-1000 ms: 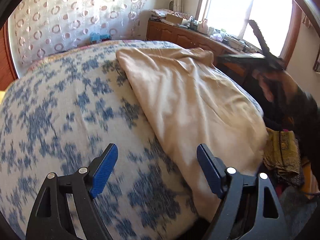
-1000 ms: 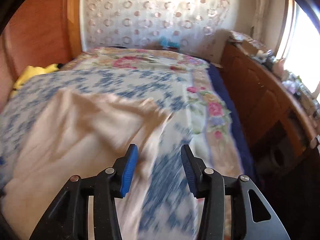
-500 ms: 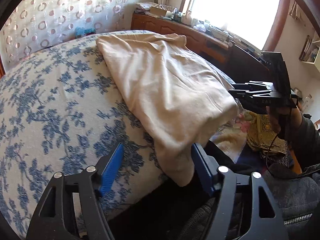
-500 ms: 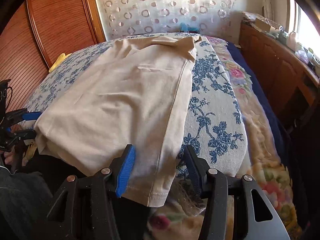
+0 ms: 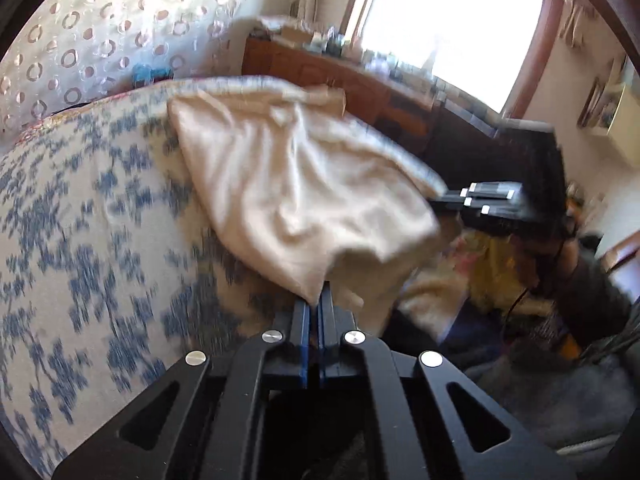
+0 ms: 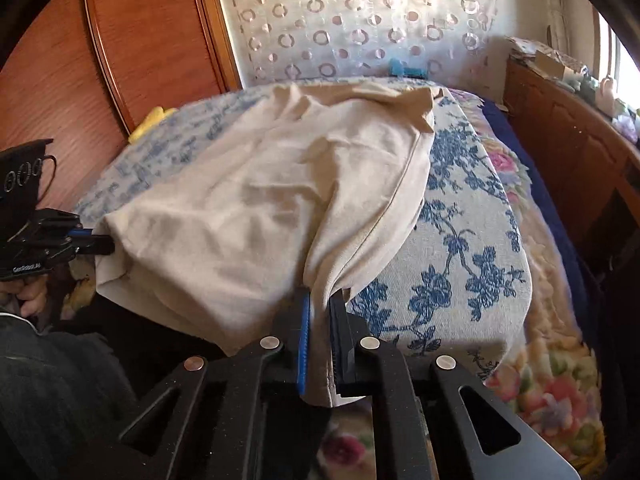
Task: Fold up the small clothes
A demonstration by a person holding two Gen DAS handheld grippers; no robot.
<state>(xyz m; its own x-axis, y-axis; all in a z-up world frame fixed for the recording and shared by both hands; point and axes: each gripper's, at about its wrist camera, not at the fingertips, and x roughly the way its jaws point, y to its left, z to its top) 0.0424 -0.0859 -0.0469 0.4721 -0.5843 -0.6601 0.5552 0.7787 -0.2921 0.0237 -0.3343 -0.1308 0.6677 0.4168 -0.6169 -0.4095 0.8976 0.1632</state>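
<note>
A beige garment (image 5: 296, 184) lies on the bed with the blue-flowered cover (image 5: 80, 220), its near hem hanging over the bed's front edge. My left gripper (image 5: 315, 304) is shut on one near corner of the hem. My right gripper (image 6: 320, 304) is shut on the other near corner of the garment (image 6: 248, 216); cloth runs down between its jaws. Each gripper shows in the other's view: the right one (image 5: 452, 200) at the garment's right edge, the left one (image 6: 96, 240) at its left edge. The hem is lifted and creased between them.
A wooden wardrobe (image 6: 120, 60) stands left of the bed. A wooden sideboard (image 6: 568, 148) with clutter runs under the window on the right. A floral quilt (image 6: 552, 380) hangs off the bed's right side. Yellow cloth (image 5: 492, 272) and dark items lie beside the bed.
Both grippers moved onto the garment's near hem and closed on its two corners. The hem is now lifted and bunched where it lay flat before.
</note>
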